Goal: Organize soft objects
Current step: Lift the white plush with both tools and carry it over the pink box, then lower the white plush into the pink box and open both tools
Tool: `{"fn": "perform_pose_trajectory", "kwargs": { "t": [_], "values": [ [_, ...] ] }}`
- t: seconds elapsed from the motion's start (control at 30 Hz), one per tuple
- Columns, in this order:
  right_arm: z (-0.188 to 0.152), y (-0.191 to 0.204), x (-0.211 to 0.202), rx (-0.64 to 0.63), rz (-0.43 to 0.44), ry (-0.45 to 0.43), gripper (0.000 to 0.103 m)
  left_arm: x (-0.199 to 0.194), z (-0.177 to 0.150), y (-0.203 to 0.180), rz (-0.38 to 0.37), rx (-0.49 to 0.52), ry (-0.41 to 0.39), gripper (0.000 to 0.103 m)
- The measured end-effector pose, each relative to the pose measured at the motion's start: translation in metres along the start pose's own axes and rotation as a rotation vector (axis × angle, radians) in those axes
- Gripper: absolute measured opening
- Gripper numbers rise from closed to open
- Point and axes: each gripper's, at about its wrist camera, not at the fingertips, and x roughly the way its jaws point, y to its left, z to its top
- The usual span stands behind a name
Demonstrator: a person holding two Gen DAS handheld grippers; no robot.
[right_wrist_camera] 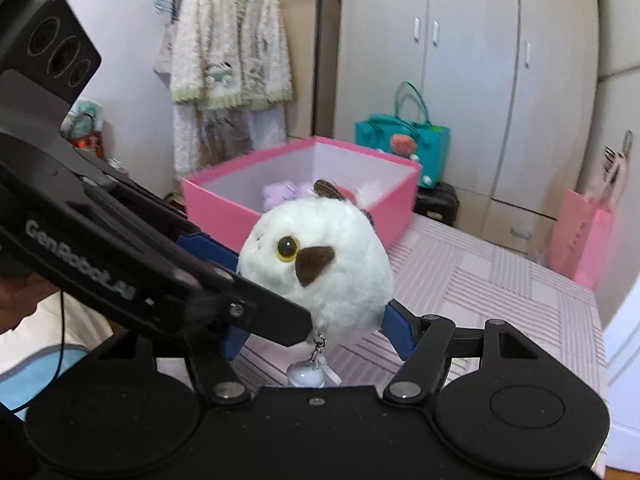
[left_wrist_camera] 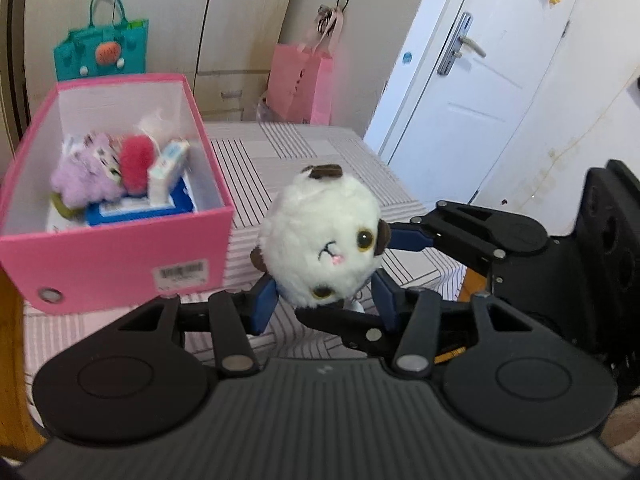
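Together, both grippers (left_wrist_camera: 324, 300) (right_wrist_camera: 316, 328) clamp the white plush (left_wrist_camera: 320, 236).

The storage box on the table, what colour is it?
The box is pink outside, white inside; it shows best in the left wrist view.

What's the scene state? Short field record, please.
held item: white plush toy, lifted off the table
left gripper: blue pads pressed on the plush
right gripper: also clamped on the plush
target: pink box, open, beyond and left of the plush in the left wrist view
box contents: purple plush, red pompom, tissue packs
surface: striped tablecloth
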Motion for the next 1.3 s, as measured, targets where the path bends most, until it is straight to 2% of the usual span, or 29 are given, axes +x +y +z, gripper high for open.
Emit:
{"fn": "perform_pose_trajectory", "kwargs": {
  "t": [0.2,0.4,0.7,0.83,1.1,1.3],
  "values": [
    [0.022,0.016,0.006,-0.037,-0.002,-0.063,0.073,-0.026,0.007,0.008,0.052,0.023,-0.094,0.049],
    [0.052,0.022,0.017,-0.05,-0.011,-0.135,0.073,-0.043,0.022,0.025,0.091,0.011,-0.226,0.05],
    [0.091,0.005,0.059,-0.018,0.052,-0.205,0.074,-0.04,0.057,0.06,0.131,-0.044,-0.334,0.05],
    [0.101,-0.007,0.092,0.002,0.089,-0.199,0.074,-0.023,0.074,0.077,0.2,-0.066,-0.345,0.05],
    [0.119,-0.044,0.161,0.101,0.181,-0.105,0.074,0.018,0.1,0.121,0.248,-0.152,-0.353,0.05],
    [0.121,-0.053,0.209,0.061,0.144,0.011,0.074,0.054,0.105,0.146,0.26,-0.21,-0.314,0.049]
  ]
}}
